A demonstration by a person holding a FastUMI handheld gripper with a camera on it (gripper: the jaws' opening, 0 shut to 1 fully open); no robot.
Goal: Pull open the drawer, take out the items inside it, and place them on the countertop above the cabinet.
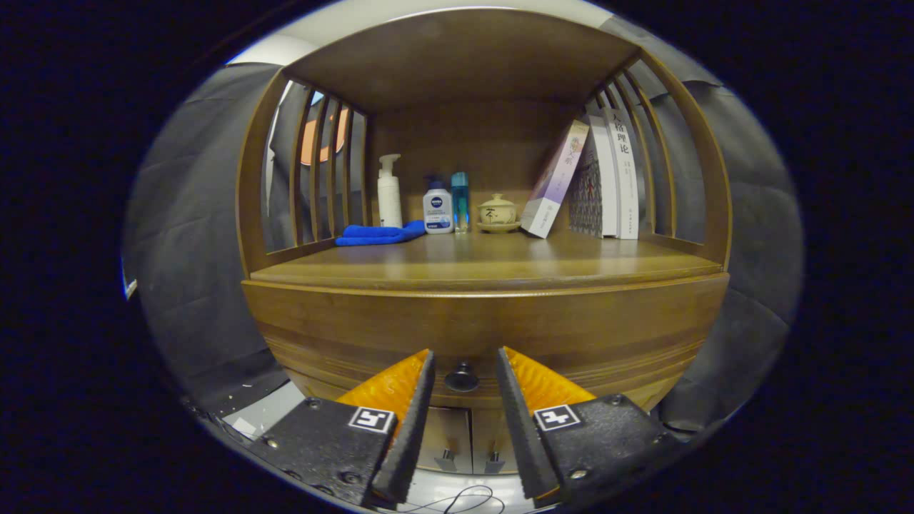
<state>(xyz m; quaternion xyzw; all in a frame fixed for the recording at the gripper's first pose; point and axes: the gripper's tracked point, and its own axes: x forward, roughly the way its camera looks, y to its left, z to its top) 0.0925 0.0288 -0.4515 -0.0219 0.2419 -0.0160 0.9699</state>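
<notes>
One drawer (485, 335), wooden, closed, its curved front set directly under the countertop (485, 268) of the cabinet (703, 214). One round dark knob (462, 377), centred low on the drawer front; it sits between the two fingers of the hand-held gripper (464, 371), slightly beyond their tips. Fingers are spread apart, gripping nothing, not touching the knob as far as can be seen.

Handling, judged: the drawer is stiff, solid wood, likely fairly heavy and sliding straight out; the knob is the only place to take hold, small and smooth, so a firm squeeze on both sides is needed or the fingers may slip off. Contents are hidden while it is shut.

On the countertop, at the back, well apart from the gripper:
- one blue cloth (378, 233), folded, lying flat;
- one white pump bottle (389, 193), upright, behind the cloth;
- one short white bottle with a dark cap (438, 208);
- one slim teal bottle (460, 201), just beside it;
- one small lidded ceramic cup on a saucer (498, 213);
- about four books (607, 178), the nearest leaning.

Two lower cabinet doors (468, 439), closed, below the drawer.
</notes>
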